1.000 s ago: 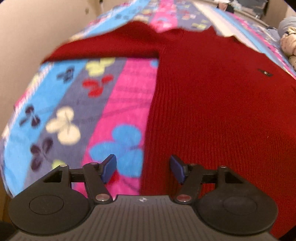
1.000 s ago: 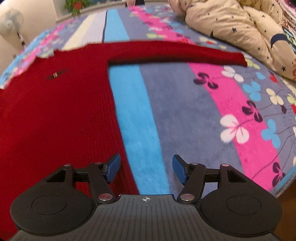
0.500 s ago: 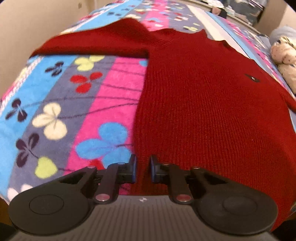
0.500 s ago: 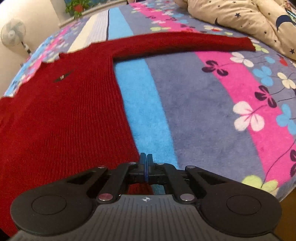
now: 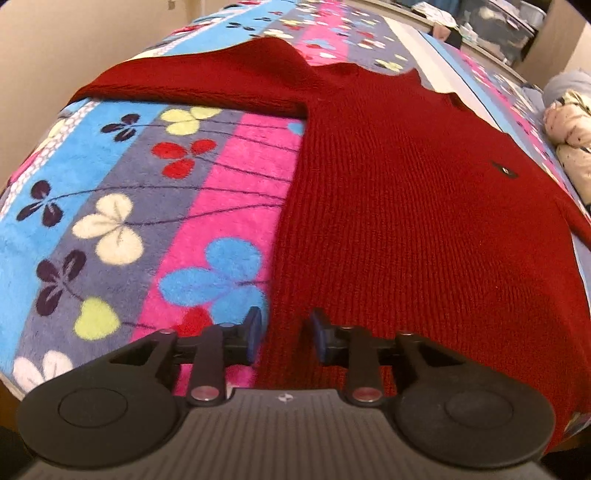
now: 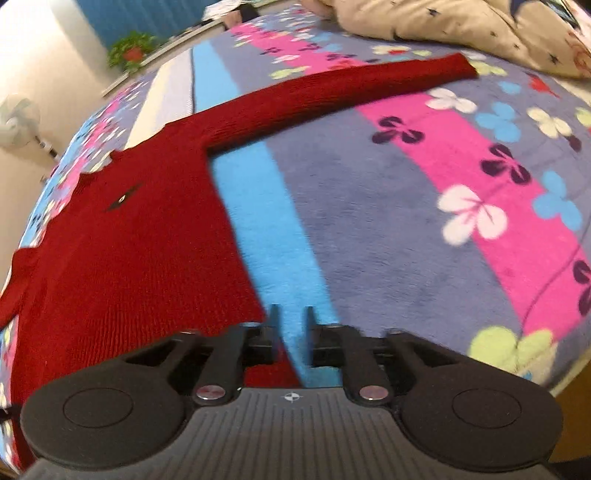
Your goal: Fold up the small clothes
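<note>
A dark red knit sweater [image 5: 406, 206] lies flat, front up, on a flowered bedspread [image 5: 122, 192], sleeves spread out to both sides. My left gripper [image 5: 282, 336] is open with its fingers either side of the sweater's lower left hem corner. In the right wrist view the sweater [image 6: 129, 258] lies at the left, its right sleeve [image 6: 332, 88] reaching to the far right. My right gripper [image 6: 290, 334] is partly open just off the sweater's lower right hem corner, over a blue stripe, with nothing between the fingers.
A beige star-print duvet [image 6: 461, 26] is heaped at the far right of the bed. A fan [image 6: 18, 122] and a potted plant [image 6: 129, 51] stand beyond the bed. The bed's near edge lies right under both grippers.
Both grippers had closed at the hem corners half a second ago; both have opened again. The sweater lies slightly shifted, with the right view moving.
</note>
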Motion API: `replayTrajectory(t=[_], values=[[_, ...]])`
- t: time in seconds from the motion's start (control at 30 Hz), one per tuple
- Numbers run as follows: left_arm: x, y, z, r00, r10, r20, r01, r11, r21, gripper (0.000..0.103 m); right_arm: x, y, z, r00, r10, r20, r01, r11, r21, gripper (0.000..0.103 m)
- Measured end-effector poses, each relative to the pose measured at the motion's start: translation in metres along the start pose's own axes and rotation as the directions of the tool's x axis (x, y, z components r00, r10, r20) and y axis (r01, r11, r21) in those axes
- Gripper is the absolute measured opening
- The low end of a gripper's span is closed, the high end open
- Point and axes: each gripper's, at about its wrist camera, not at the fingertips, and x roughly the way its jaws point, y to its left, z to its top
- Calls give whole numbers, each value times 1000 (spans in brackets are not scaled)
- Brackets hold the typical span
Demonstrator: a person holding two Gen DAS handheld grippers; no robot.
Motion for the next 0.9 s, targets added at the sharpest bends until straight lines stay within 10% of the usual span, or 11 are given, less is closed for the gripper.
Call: replayTrajectory(t=[0.23,0.37,0.4,0.63,0.9], values=[[1,14,-3,999,2,-42,-5,997,-72,41,24,13,-7,994,-25,-110,16,997,-79,56],[3,4,-7,998,-17,-67,16,1000,-23,35,20,32,-16,994,-21,-111,-4,975,-224,13],[2,1,-8,998,-23,-60,22,1000,-4,17,16,32,-15,995,-15,-94,-6,975,-222,8],[-61,5,-9,974,-100,205,102,995,5,11,-60,-16,7,974,171,150,-186,979,87,6],[-24,1,-7,997,63,46,-63,998,-16,15,-4,13,-10,996,-77,-52,71,992,-108,7]])
